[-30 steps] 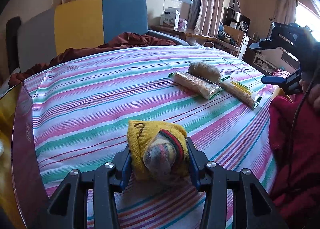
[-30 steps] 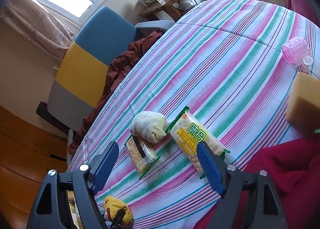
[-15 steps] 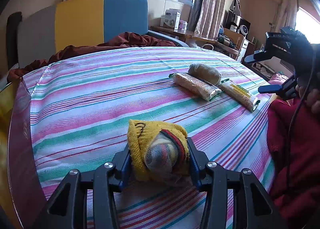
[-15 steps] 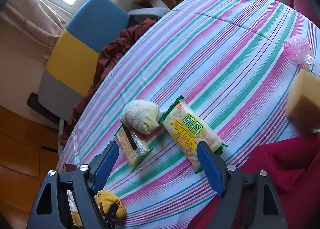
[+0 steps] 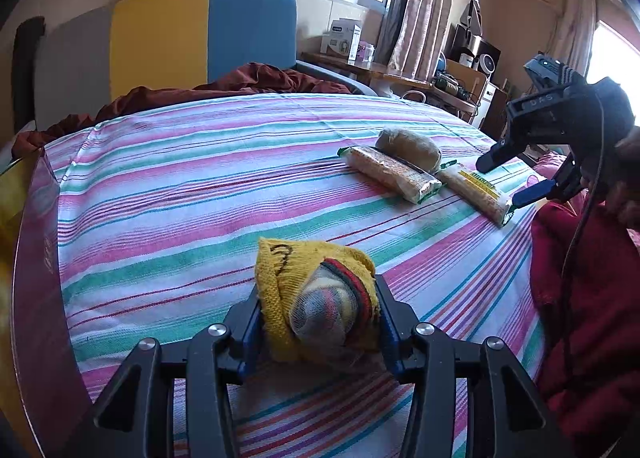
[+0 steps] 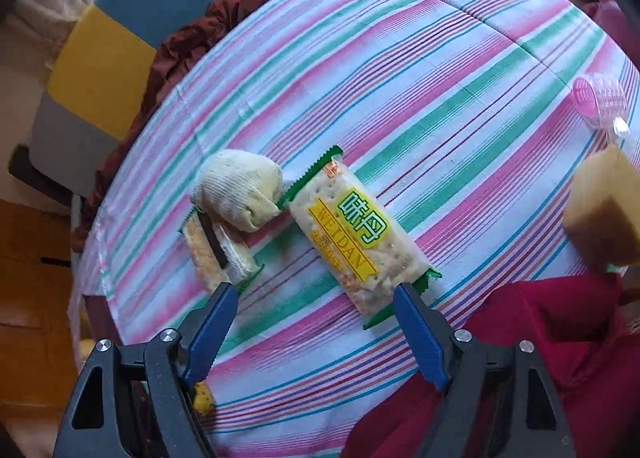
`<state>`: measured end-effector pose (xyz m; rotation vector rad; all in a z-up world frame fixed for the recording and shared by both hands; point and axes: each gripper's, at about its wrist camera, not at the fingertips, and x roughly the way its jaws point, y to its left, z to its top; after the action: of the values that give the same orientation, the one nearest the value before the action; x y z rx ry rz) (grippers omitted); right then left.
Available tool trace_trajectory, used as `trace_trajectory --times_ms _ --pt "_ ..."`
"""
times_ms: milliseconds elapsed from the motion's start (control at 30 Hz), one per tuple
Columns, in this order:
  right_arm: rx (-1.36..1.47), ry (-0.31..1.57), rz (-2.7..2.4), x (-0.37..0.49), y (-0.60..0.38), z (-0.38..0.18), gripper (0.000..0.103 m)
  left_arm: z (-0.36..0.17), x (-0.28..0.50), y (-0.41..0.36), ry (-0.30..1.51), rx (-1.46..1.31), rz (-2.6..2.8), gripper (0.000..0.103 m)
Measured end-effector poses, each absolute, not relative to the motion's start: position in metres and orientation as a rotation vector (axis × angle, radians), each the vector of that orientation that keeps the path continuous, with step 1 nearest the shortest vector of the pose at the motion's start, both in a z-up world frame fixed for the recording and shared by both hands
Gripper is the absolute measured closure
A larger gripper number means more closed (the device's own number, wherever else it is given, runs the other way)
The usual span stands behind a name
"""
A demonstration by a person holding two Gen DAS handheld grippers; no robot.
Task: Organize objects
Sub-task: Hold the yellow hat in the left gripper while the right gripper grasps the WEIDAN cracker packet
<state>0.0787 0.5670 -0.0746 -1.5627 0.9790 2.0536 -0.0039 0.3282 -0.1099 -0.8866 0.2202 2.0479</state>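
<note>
My left gripper point(image 5: 318, 310) is shut on a rolled yellow sock point(image 5: 316, 298) just above the striped tablecloth point(image 5: 180, 194). My right gripper point(image 6: 316, 298) is open and empty, hovering over a Weidan cracker pack point(image 6: 356, 234); it also shows in the left wrist view point(image 5: 516, 178). A second cracker pack point(image 6: 218, 246) lies to the left, with a rolled cream sock point(image 6: 240, 188) resting on its far end. The same cracker packs point(image 5: 392, 174) and cream sock point(image 5: 408, 142) lie at the table's right in the left wrist view.
A pink hair roller point(image 6: 600, 100) and a tan sponge block point(image 6: 600, 214) lie at the table's right edge. A red garment point(image 6: 520, 338) lies at the near right. A yellow-and-blue chair point(image 5: 200, 34) with a dark red cloth stands behind the table.
My right gripper has come down and closer to the cracker packs. My left gripper still holds the yellow sock in nearly the same place.
</note>
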Motion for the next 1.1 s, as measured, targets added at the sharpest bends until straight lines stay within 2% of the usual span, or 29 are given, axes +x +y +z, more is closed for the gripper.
trace_trajectory --times_ms 100,200,333,400,467,533,567,600,667,767,867,933,1100 --pt "-1.636 0.756 2.046 0.063 0.570 -0.071 0.021 -0.110 -0.004 0.328 0.212 -0.889 2.044 0.052" --pt "-1.703 0.722 2.018 0.051 0.579 -0.077 0.021 -0.111 -0.005 0.327 0.206 -0.893 2.039 0.051" --pt "-1.808 0.577 1.944 0.035 0.581 -0.096 0.021 -0.111 -0.005 0.327 0.202 -0.895 2.036 0.051" --pt "-1.855 0.580 1.917 0.028 0.581 -0.109 0.021 -0.111 -0.005 0.327 0.201 -0.895 2.036 0.051" --pt "-1.853 0.571 1.912 0.024 0.580 -0.114 0.015 -0.111 -0.005 0.327 0.200 -0.896 2.034 0.051" --pt "-1.844 0.532 1.923 0.022 0.576 -0.113 0.018 -0.111 -0.005 0.327 0.201 -0.896 2.034 0.050" --pt "-1.841 0.521 1.942 0.022 0.572 -0.110 0.025 -0.111 -0.005 0.326 0.200 -0.897 2.032 0.050" --pt "-1.839 0.515 1.958 0.022 0.567 -0.107 0.041 -0.112 -0.005 0.326 0.197 -0.898 2.031 0.050" --pt "-1.865 0.510 1.968 0.026 0.553 -0.103 0.054 -0.112 -0.005 0.326 0.197 -0.898 2.031 0.050" --pt "-1.912 0.455 1.990 0.035 0.525 -0.102 0.055 -0.111 -0.005 0.326 0.195 -0.899 2.030 0.050" --pt "-1.992 0.547 1.988 0.042 0.502 -0.103 0.055 -0.111 -0.004 0.326 0.199 -0.898 2.030 0.050" --pt "-2.036 0.471 1.988 0.046 0.480 -0.105 0.055 -0.111 -0.004 0.325 0.197 -0.897 2.028 0.050" --pt "-2.038 0.464 2.092 0.053 0.436 -0.101 0.055 -0.110 -0.003 0.323 0.206 -0.898 2.028 0.050"
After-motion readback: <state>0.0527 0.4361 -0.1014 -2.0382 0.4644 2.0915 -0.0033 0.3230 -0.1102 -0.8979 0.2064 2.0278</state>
